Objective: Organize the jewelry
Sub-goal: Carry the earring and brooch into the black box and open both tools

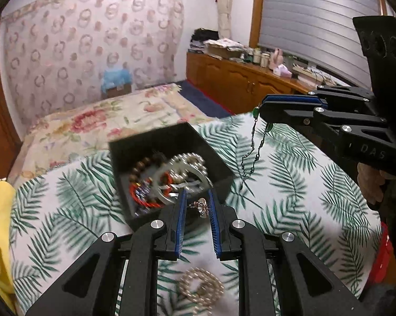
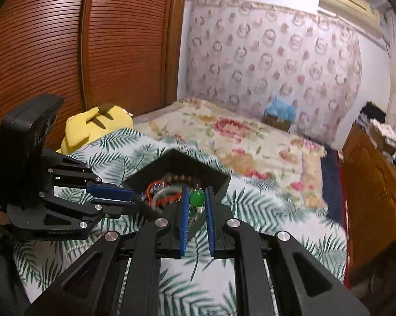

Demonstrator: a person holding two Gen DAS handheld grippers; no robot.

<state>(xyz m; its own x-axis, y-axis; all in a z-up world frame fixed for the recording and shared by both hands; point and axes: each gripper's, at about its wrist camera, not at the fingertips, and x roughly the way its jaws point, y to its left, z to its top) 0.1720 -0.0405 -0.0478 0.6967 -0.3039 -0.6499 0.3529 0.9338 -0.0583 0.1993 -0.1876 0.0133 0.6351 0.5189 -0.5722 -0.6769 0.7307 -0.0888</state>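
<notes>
A black open box [image 1: 208,155] sits on a palm-leaf cloth and holds beaded bracelets [image 1: 145,181] and a pearly strand [image 1: 190,162]. Just in front of the box's near wall, my left gripper [image 1: 198,197] is shut on a small rose-gold ring [image 1: 201,207], lifted off the cloth. To the right and higher, my right gripper [image 1: 261,109] is shut on a green-bead necklace whose thin chain [image 1: 253,152] hangs down. In the right wrist view a round green bead [image 2: 197,198] sits between the right gripper's [image 2: 196,191] blue pads, over the box [image 2: 198,169], with the left gripper [image 2: 134,198] beside it.
A coiled gold bead chain [image 1: 200,287] lies on the leaf cloth [image 1: 290,210] under the left gripper. A yellow plush toy [image 2: 95,129] lies at the cloth's left edge. Behind are a flowered bedspread [image 2: 224,134], a wooden wardrobe [image 2: 66,52] and a low cabinet [image 1: 237,79].
</notes>
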